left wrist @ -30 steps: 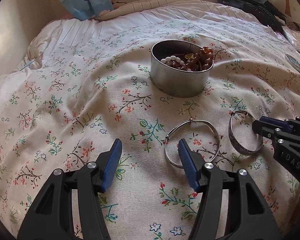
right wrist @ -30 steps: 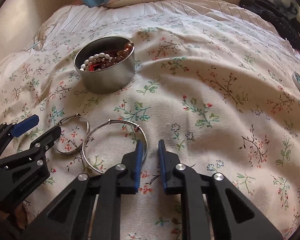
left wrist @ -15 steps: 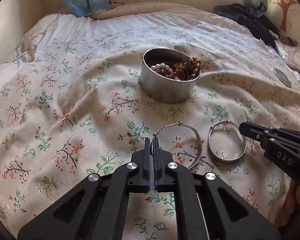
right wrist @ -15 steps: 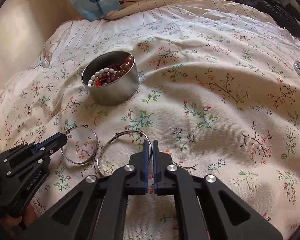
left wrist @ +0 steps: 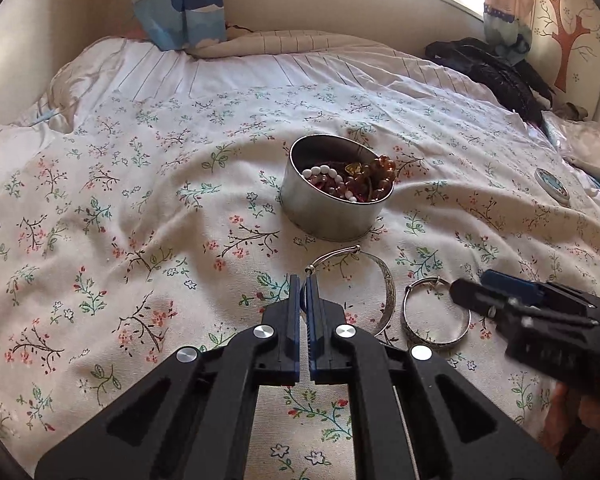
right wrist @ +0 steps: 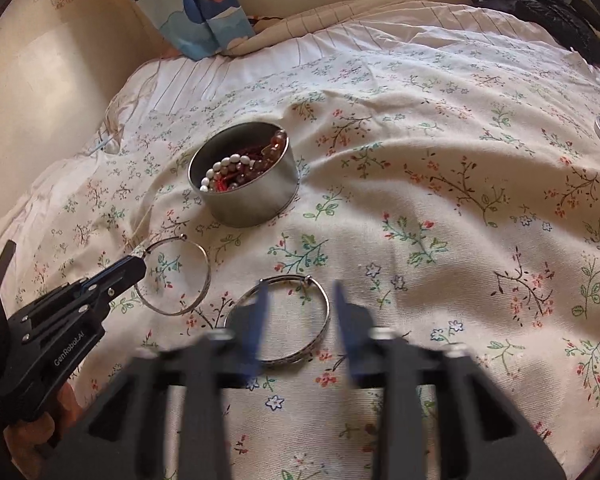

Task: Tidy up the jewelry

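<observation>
Resting on a floral-print bed sheet (left wrist: 148,208), a round silver metal tin (left wrist: 332,216) holds mixed bead strands, white and amber-brown, heaped against its far rim. Two silver metal bangles lie on the sheet just in front of the tin, side by side. The left gripper (left wrist: 304,284) has its blue-padded jaws drawn together with only a thin slit between them, closed on the near-left edge of the wide engraved silver bangle (left wrist: 382,280); the band passes between the pads, and the right wrist view shows the same fingertips at that bangle's rim by its clasp. The right gripper (right wrist: 300,300) is open, its blurred blue fingers spread either side of the smaller silver bangle (right wrist: 278,320), which lies flat on the sheet. A small round lid-like disc (left wrist: 552,186) sits well apart at the right of the bed; dark clothing (left wrist: 488,68) lies by the far wall.
</observation>
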